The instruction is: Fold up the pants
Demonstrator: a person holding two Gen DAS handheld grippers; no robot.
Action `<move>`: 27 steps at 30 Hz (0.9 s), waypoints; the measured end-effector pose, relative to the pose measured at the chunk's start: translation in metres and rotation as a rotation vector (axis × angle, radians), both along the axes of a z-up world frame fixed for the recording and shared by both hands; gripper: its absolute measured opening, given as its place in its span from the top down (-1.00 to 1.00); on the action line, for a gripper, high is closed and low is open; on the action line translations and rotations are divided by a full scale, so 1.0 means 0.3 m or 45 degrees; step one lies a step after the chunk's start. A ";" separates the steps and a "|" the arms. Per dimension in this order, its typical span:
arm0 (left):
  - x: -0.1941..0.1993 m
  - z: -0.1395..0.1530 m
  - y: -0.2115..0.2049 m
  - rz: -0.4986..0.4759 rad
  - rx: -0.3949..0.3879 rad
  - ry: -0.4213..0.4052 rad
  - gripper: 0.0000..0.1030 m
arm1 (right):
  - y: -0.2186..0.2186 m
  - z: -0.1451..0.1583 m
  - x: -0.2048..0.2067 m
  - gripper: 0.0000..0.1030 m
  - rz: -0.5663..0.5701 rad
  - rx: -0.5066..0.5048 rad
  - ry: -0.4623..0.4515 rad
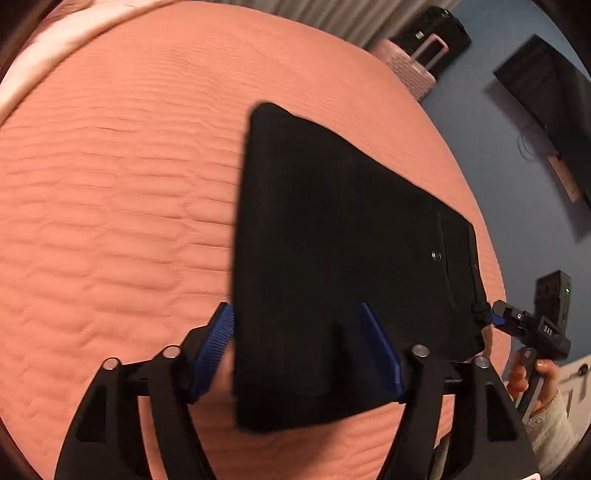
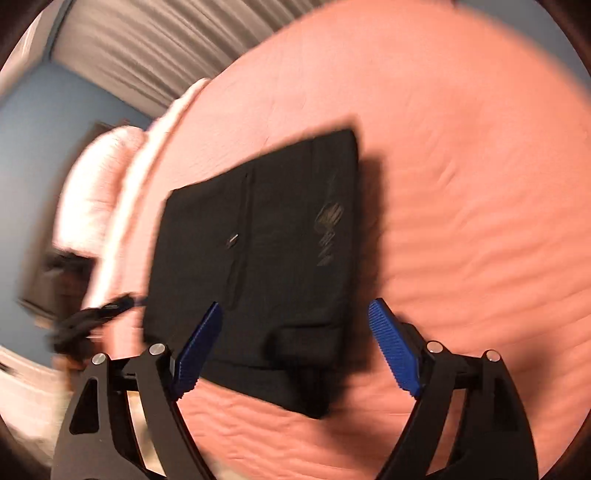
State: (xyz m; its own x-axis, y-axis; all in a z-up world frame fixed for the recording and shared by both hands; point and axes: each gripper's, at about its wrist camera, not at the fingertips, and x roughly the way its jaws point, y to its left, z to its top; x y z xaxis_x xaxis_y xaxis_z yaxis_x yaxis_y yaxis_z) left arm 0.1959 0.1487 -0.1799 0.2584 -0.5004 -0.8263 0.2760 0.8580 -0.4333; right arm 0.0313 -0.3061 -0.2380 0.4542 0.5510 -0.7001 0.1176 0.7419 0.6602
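Black pants (image 1: pixel 332 240) lie folded into a flat rectangle on the salmon quilted bedspread (image 1: pixel 110 203). A metal button (image 1: pixel 436 255) and the waistband show at their right end. My left gripper (image 1: pixel 295 306) hangs open over the near end of the pants, its blue pads (image 1: pixel 216 347) straddling the cloth without pressing it. The right gripper (image 1: pixel 495 314), held by a hand (image 1: pixel 532 373), sits at the waistband corner. In the blurred right wrist view the pants (image 2: pixel 266 251) lie below my right gripper (image 2: pixel 295 304), which is wide open. The left gripper (image 2: pixel 110 308) is a dark smear at the pants' left edge.
A pale blanket or pillow (image 2: pixel 96 192) lies along the bed's far side. Beyond the bed stand a pink suitcase (image 1: pixel 410 66) and a black bag (image 1: pixel 436 33). A dark screen (image 1: pixel 550 110) hangs on the blue wall, and grey curtains (image 2: pixel 147 44) hang behind.
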 end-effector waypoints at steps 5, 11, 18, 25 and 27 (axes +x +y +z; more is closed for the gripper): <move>-0.003 -0.060 -0.070 0.001 -0.018 0.023 -0.48 | 0.089 -0.031 -0.001 -0.22 -0.007 0.028 -0.088; -0.006 0.024 -0.087 0.054 0.007 -0.057 0.69 | 0.165 0.078 0.063 0.51 0.136 -0.189 -0.179; 0.202 0.211 -0.101 0.134 0.026 -0.340 0.77 | 0.175 0.312 0.369 0.52 0.192 -0.349 -0.453; 0.490 0.199 -0.098 0.179 0.085 -0.522 0.77 | 0.138 0.241 0.722 0.52 0.164 -0.382 -0.528; 0.588 0.140 -0.146 0.169 0.131 -0.521 0.73 | 0.162 0.142 0.847 0.48 0.134 -0.351 -0.422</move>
State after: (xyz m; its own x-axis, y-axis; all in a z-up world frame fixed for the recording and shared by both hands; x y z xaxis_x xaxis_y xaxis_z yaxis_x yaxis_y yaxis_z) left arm 0.3724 0.1049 -0.1379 0.6311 -0.3614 -0.6864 0.2912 0.9305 -0.2221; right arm 0.2854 -0.2576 -0.1954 0.6304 0.4191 -0.6534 -0.1526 0.8922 0.4250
